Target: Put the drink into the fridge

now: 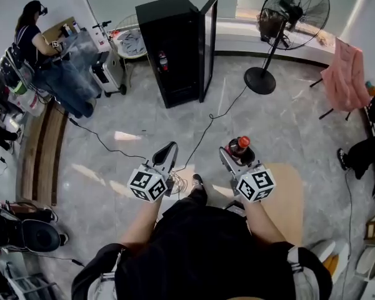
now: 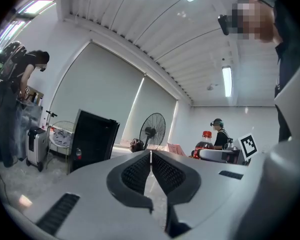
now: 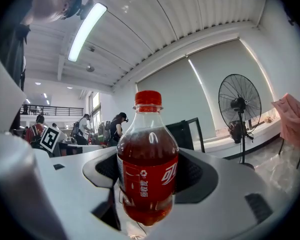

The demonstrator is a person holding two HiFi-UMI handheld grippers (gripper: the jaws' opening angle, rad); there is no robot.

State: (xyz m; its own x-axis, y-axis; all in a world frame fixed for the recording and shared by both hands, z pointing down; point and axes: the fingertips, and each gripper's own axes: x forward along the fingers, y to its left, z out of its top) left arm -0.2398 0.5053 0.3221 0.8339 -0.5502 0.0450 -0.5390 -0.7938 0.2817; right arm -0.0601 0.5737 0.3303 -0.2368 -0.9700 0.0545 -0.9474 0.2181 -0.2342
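My right gripper (image 1: 236, 152) is shut on a cola bottle (image 1: 239, 147) with a red cap and red label; in the right gripper view the bottle (image 3: 148, 171) stands upright between the jaws. My left gripper (image 1: 168, 154) is shut with nothing in it, its pads (image 2: 139, 170) touching. The black fridge (image 1: 173, 49) stands across the floor ahead, its glass door (image 1: 208, 42) swung open to the right. The fridge (image 2: 93, 139) also shows at the left of the left gripper view, and the bottle (image 2: 205, 143) at its right.
A black standing fan (image 1: 289, 20) is right of the fridge, a pink cloth on a chair (image 1: 345, 77) farther right. A black cable (image 1: 207, 127) runs over the marble floor toward the fridge. A person (image 1: 47, 61) works at a cluttered table at far left.
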